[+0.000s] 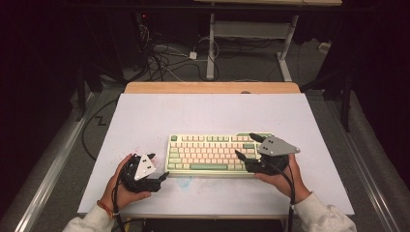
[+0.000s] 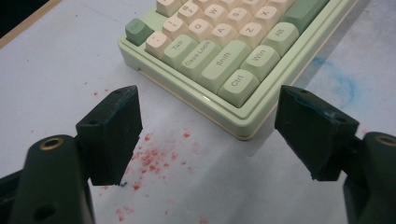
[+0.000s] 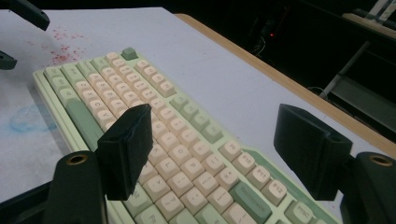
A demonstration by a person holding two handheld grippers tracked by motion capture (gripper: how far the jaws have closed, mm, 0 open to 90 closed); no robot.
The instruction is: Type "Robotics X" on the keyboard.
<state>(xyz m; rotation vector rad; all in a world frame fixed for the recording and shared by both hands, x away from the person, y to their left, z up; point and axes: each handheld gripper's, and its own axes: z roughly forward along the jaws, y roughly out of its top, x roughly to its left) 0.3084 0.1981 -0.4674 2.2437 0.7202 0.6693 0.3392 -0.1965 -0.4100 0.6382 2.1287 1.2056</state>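
A pale green keyboard [image 1: 212, 154] with cream and green keys lies on the white table, near the front edge. My left gripper [image 1: 157, 166] rests on the table just left of the keyboard's front left corner [image 2: 243, 126], jaws wide apart and empty. My right gripper [image 1: 249, 145] hovers over the keyboard's right end, its jaws spread wide above the keys [image 3: 187, 140] with nothing between them. The left gripper's fingertips [image 3: 28, 14] also appear far off in the right gripper view.
Red specks [image 2: 154, 158] dot the white table top [image 1: 203, 111] beside the keyboard's left end, and a faint blue smear [image 1: 186, 181] lies in front of it. A wooden strip [image 1: 212, 87] edges the far side. Cables and desk legs [image 1: 210, 53] are on the floor beyond.
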